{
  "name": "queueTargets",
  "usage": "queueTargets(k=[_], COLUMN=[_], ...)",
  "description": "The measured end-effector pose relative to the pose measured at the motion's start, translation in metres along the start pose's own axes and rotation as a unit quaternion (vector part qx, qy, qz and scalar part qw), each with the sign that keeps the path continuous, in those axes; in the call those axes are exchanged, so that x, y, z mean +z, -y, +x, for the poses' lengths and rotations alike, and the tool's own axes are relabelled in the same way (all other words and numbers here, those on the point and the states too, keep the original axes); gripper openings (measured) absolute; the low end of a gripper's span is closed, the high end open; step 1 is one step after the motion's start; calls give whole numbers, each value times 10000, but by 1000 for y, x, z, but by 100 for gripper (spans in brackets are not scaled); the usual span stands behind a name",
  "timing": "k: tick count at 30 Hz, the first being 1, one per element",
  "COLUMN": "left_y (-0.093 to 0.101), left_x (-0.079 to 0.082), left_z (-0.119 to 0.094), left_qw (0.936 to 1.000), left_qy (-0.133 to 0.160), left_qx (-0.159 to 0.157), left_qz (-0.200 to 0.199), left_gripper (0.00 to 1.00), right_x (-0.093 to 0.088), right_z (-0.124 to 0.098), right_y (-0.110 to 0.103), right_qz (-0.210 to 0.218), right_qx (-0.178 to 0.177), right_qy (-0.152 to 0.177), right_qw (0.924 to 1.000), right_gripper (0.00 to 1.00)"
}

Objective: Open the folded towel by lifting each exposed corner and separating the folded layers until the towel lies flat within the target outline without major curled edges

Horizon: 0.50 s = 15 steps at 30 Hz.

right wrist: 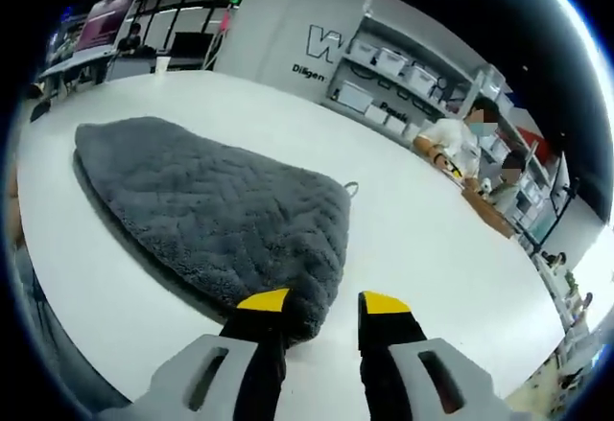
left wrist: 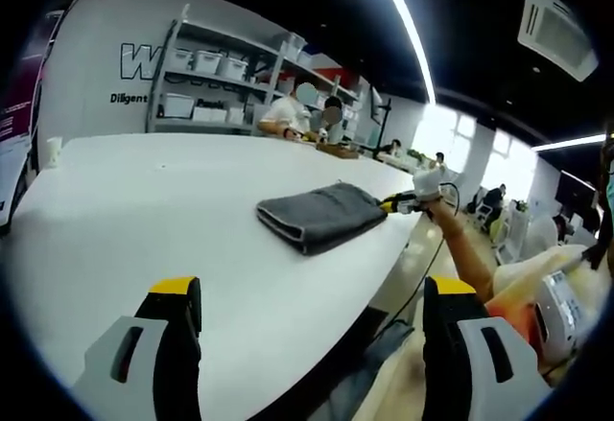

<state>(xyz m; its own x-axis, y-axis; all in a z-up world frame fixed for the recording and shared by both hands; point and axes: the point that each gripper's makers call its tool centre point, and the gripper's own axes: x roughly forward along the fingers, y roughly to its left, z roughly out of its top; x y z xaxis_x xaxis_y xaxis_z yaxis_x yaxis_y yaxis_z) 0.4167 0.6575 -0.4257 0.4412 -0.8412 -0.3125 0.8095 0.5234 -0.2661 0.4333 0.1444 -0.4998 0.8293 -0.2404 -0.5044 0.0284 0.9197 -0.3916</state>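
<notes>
- Yellow-tipped jaws of my right claw [right wrist: 321,304] sit closest in the right gripper view, parted by a narrow gap and holding nothing; one tip rests over the near corner of the towel [right wrist: 216,215], the other over bare worktop [right wrist: 422,239] just beside it.
- I read that placement as a line-up on an exposed corner: the jaws straddle the towel's edge so a pinch could catch the top layer.
- That towel is grey, quilted and folded into a thick pad near the worktop's edge; a small loop tag sticks out along its far side. I can't make out any target outline.
- My left claw [left wrist: 312,315] hangs well back from the towel [left wrist: 321,215], jaws spread wide and empty, one over the worktop [left wrist: 144,210] and the other beyond its edge.
- From there I see the right claw [left wrist: 408,200] at the towel's far corner, with the person's forearm reaching in low from beyond the worktop's rim.
- I judge the unfolding as not yet begun, since the layers lie stacked.
- Shelves with bins [left wrist: 206,81] stand at the back, where people sit.
</notes>
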Motion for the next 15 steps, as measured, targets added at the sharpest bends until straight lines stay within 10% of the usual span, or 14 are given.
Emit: queueTargets(k=[15], left_y=[3], left_x=[-4], left_z=[9], left_qw=[9999], left_qy=[-119], left_qx=[-62], left_qz=[-2], left_gripper=[94], right_x=[-4], right_z=[-33], right_y=[15], right_qz=[592], right_qx=[35], right_qy=[-223], right_qw=[9980], right_gripper=[88])
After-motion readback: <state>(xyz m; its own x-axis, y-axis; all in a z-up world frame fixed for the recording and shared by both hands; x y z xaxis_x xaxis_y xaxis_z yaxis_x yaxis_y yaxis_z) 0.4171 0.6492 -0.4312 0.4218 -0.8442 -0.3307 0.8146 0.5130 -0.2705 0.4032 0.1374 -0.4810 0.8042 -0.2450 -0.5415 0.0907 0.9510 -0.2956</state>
